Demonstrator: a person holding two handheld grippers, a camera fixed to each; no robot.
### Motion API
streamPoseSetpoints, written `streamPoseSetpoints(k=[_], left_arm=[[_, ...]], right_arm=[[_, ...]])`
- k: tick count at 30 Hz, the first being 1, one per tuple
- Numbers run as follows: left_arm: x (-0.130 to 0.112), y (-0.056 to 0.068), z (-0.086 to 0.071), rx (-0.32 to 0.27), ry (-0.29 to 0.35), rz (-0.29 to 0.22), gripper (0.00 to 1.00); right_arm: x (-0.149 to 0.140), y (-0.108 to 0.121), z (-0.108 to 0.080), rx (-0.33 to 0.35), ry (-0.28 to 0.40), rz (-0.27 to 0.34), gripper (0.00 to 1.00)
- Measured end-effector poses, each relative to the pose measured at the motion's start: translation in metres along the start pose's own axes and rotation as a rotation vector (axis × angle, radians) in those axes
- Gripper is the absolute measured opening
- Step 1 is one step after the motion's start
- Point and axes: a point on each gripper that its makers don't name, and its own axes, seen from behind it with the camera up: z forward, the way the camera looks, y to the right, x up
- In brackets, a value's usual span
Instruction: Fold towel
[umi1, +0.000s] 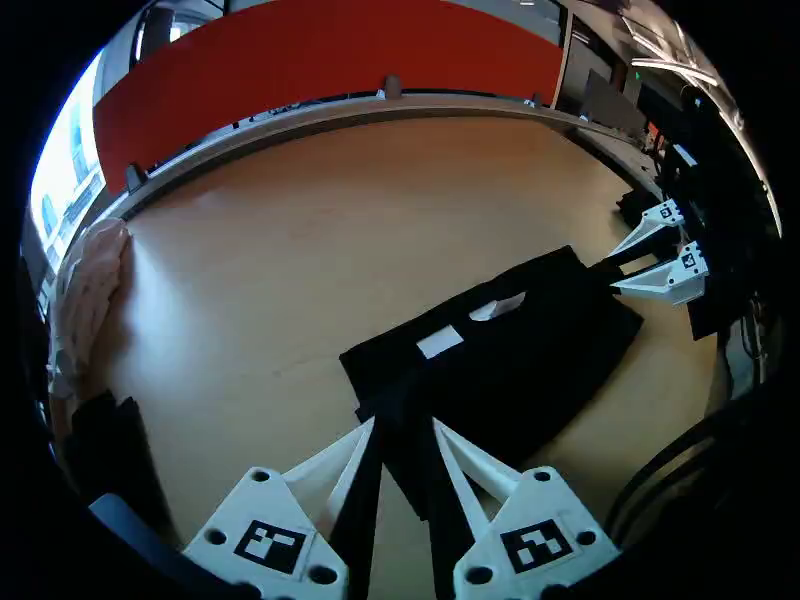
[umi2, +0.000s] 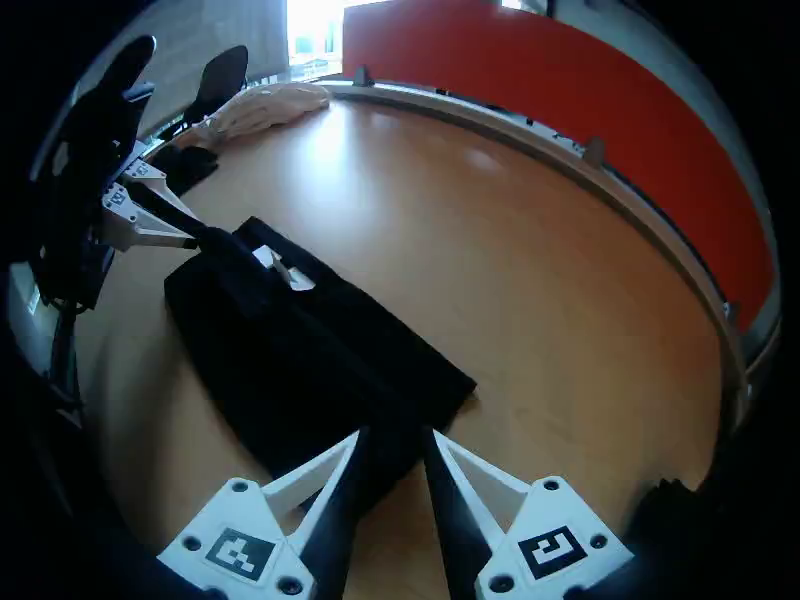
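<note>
While the left gripper (umi1: 401, 425) and the right gripper (umi2: 394, 432) each pinch closed on opposite ends of the black towel (umi1: 520, 350), it lies part-folded on the wooden table (umi1: 300, 240); farther off sit a pale cloth heap (umi1: 85, 280) and a red partition (umi1: 330, 60).

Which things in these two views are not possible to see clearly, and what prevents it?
- Left gripper view: print on the white labels of the black towel, too small.
- Right gripper view: the towel's fold layers, black on black.
- Left gripper view: dark item beside the pale cloth pile, cut by the edge.
- Right gripper view: whatever holds the left gripper, lost in shadow.
</note>
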Motion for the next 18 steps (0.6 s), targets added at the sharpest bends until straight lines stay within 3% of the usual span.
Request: streamPoseSetpoints(k=[2,6,18], left_arm=[[0.0,-0.003,0.001,0.012,0.0,0.0,0.31],[0.002,-0.009,0.002,0.028,0.004,-0.008,0.36],[0.005,-0.021,0.004,0.055,0.002,-0.02,0.6]], right_arm=[[0.0,0.002,0.0,-0.008,0.002,0.001,0.42],[0.0,0.008,0.0,-0.03,0.005,-0.001,0.61],[0.004,0.022,0.001,-0.082,0.014,-0.005,0.69]])
